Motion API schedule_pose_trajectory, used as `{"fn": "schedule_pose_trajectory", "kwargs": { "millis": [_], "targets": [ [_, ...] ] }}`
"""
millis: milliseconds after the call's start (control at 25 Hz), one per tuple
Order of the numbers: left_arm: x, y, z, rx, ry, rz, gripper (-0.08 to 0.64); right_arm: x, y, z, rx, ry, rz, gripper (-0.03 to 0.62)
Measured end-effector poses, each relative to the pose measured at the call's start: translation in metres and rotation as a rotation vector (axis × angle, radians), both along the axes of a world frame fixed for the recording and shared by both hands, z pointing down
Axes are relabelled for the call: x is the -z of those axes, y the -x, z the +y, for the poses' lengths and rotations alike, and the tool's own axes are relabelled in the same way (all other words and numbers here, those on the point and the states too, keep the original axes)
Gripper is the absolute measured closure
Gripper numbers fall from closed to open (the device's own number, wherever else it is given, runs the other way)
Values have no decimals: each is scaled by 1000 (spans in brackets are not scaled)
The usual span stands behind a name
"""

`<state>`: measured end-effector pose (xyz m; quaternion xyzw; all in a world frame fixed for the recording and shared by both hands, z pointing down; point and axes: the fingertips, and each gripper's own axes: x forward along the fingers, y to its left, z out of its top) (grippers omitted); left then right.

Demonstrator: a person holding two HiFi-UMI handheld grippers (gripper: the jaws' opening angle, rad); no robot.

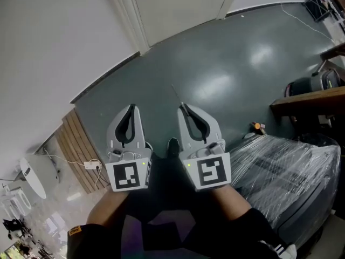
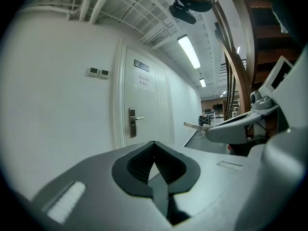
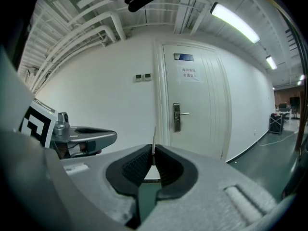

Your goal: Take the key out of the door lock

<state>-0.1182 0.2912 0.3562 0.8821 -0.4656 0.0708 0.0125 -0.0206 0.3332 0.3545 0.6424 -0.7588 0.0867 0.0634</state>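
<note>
The white door stands shut a few steps ahead, with its metal lock plate and lever handle at mid height. No key shows in the lock at this distance. My right gripper is shut on a thin metal key, whose blade sticks out past the jaw tips. The left gripper view shows the same key poking out of my right gripper, and the door handle far off. In the head view both grippers are held side by side over the floor, left gripper and right gripper. My left gripper is shut and holds nothing.
A plastic-wrapped bulky item sits close on my right under a wooden shelf. A slatted wooden panel and a power strip lie at the left wall. A cable runs along the dark floor.
</note>
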Motion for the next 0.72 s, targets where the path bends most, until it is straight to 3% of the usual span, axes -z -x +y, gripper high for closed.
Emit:
{"fn": "schedule_pose_trajectory", "kwargs": {
  "millis": [280, 720],
  "targets": [
    [-20, 17, 11, 19, 43, 18, 541, -13, 20, 4, 36, 37, 31, 578],
    [-16, 22, 23, 24, 31, 35, 541, -11, 18, 18, 17, 36, 8, 578]
  ]
}}
